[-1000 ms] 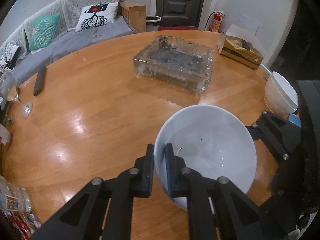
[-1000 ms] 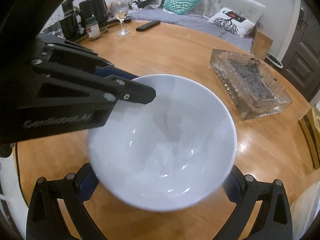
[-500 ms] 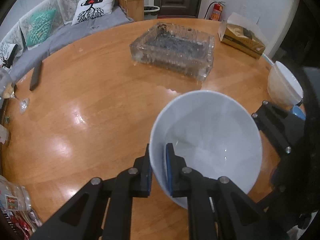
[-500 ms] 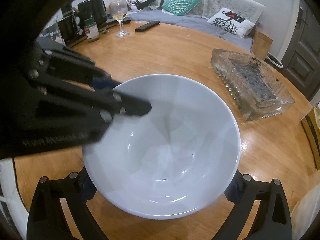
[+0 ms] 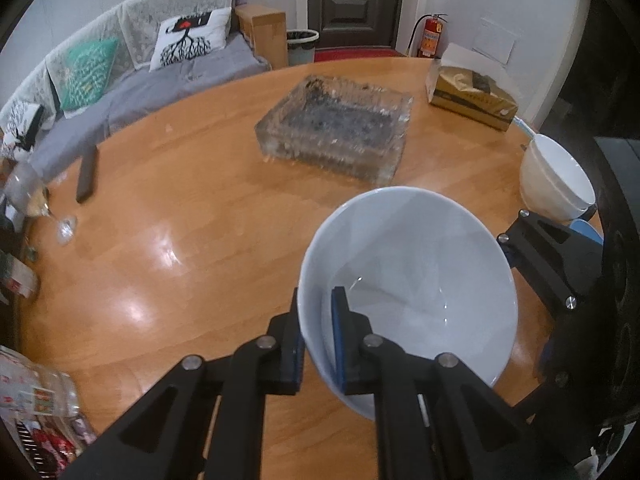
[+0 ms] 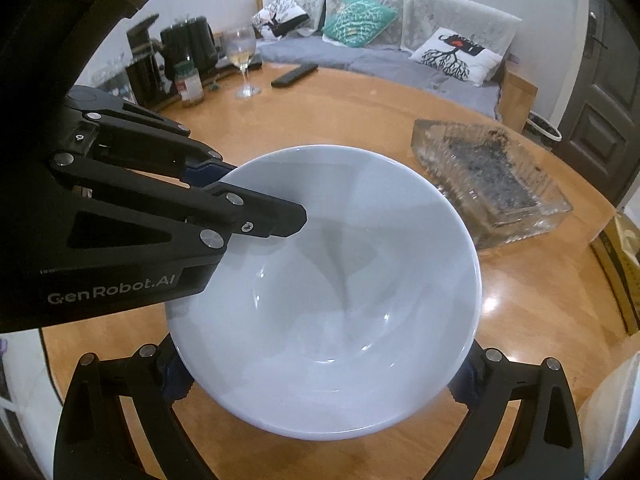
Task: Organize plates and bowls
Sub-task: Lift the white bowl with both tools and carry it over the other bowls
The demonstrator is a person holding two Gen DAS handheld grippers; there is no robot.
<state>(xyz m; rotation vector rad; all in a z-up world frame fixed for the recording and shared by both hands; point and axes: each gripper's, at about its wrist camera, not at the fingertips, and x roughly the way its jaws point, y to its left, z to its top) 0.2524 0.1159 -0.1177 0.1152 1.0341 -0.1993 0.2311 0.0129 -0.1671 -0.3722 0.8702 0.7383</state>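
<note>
A white bowl (image 5: 412, 280) is held above the round wooden table (image 5: 180, 240). My left gripper (image 5: 318, 336) is shut on its near rim, one finger inside and one outside. In the right wrist view the same bowl (image 6: 340, 300) fills the centre, and my right gripper (image 6: 320, 376) is open with its fingers spread on either side under the bowl; contact is hidden. The left gripper (image 6: 256, 200) reaches in from the left there. A stack of white bowls (image 5: 556, 180) stands at the table's right edge.
A large glass ashtray (image 5: 336, 132) sits mid-table, a tissue box (image 5: 472, 96) behind it. A wine glass (image 6: 244, 56), a remote (image 6: 294, 74), a jar (image 6: 188, 84) and a black kettle (image 6: 192, 44) stand at the far side. A sofa with cushions runs behind the table.
The bowl has risen and tipped in the left gripper, which has swung a little. The right gripper stays spread under the bowl.
</note>
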